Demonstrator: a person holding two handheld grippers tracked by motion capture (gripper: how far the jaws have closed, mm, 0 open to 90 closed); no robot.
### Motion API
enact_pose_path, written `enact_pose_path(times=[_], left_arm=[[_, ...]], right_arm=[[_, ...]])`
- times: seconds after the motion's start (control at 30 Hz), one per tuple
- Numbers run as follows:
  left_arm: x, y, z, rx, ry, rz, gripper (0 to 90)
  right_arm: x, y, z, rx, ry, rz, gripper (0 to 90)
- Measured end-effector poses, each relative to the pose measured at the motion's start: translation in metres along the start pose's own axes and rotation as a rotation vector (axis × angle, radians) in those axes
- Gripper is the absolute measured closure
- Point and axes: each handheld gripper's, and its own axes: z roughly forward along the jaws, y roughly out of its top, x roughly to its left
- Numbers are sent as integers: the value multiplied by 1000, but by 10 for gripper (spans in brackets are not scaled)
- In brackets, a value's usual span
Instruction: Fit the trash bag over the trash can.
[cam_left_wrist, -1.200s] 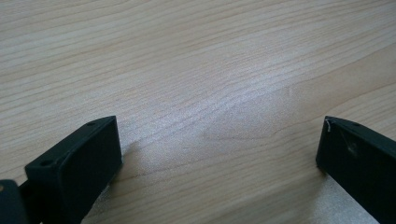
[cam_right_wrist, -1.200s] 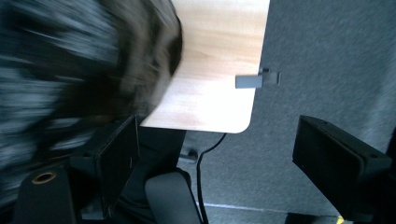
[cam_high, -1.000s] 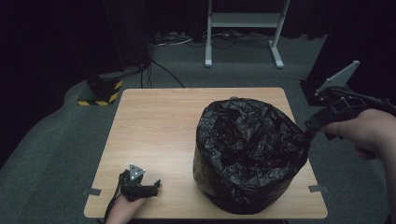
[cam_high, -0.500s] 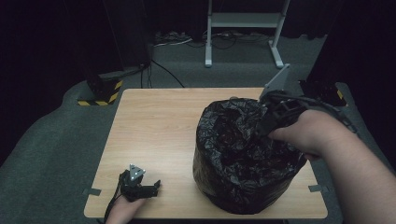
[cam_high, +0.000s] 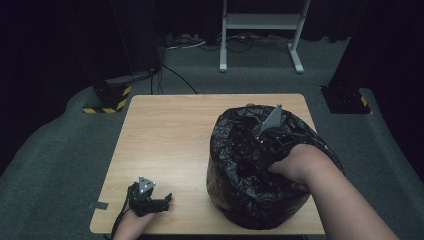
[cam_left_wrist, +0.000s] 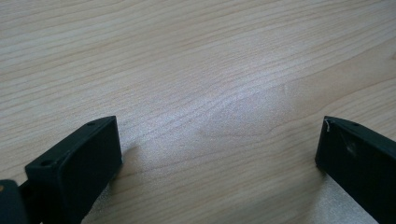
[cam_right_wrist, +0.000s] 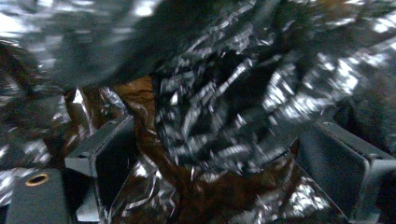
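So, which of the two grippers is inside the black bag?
The right gripper: it reaches into the open top of the black bag. The left gripper rests on the bare wooden table, near its front edge.

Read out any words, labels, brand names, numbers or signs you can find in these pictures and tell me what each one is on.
None: no legible text stands anywhere.
The black bag carries no print, only shiny creases.
The wooden table shows bare grain, no sticker or mark.
The left gripper and right gripper have plain black jaws, no lettering.
The yellow-and-black striped block on the floor bears hazard stripes, no words.
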Motion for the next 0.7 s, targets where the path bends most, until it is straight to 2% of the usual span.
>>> enact_pose_path(times=[0.13, 0.43, 0.53, 0.7], left_arm=[[0, 0, 0, 0, -2, 2, 4], [0, 0, 0, -2, -2, 2, 4], [0, 0, 0, -3, -2, 2, 4], [0, 0, 0, -3, -1, 2, 4]], right_arm=[[2, 1, 12, 18, -4, -7, 126], [0, 2, 23, 23, 9, -10, 127], [-1, 2, 10, -1, 9, -11, 127], [1, 3, -33, -88, 4, -10, 127]])
